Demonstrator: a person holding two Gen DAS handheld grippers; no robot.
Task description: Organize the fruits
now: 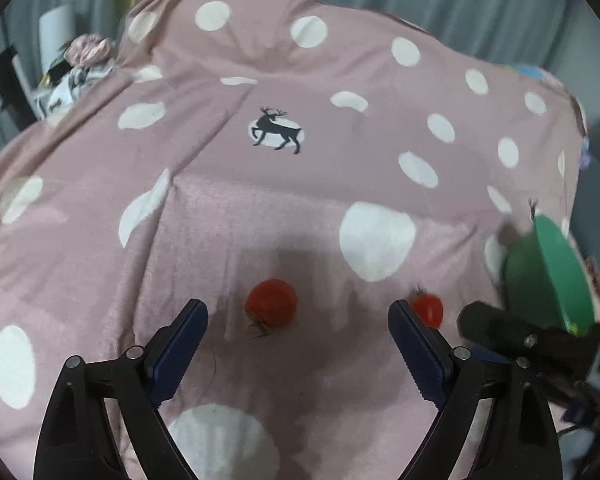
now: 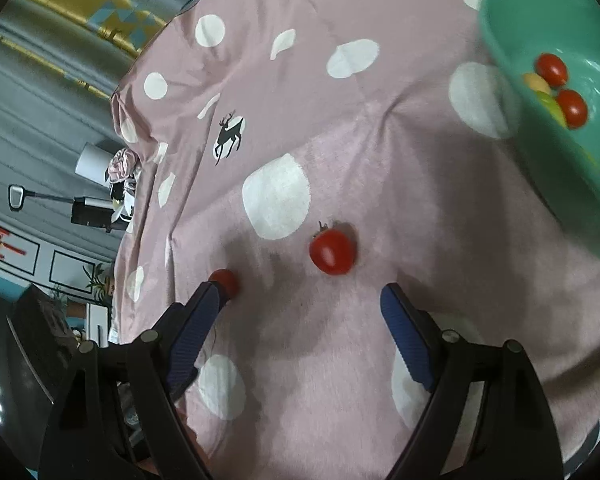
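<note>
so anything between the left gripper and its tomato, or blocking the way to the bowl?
Nothing visible. The left gripper is open, with bare cloth between it and the tomato. Toward the green bowl sit the second tomato and the right gripper.

The green bowl (image 2: pixel 548 20) runs off the right wrist picture's right edge. The left tool finger (image 2: pixel 198 320) hides part of one tomato (image 2: pixel 225 280).
</note>
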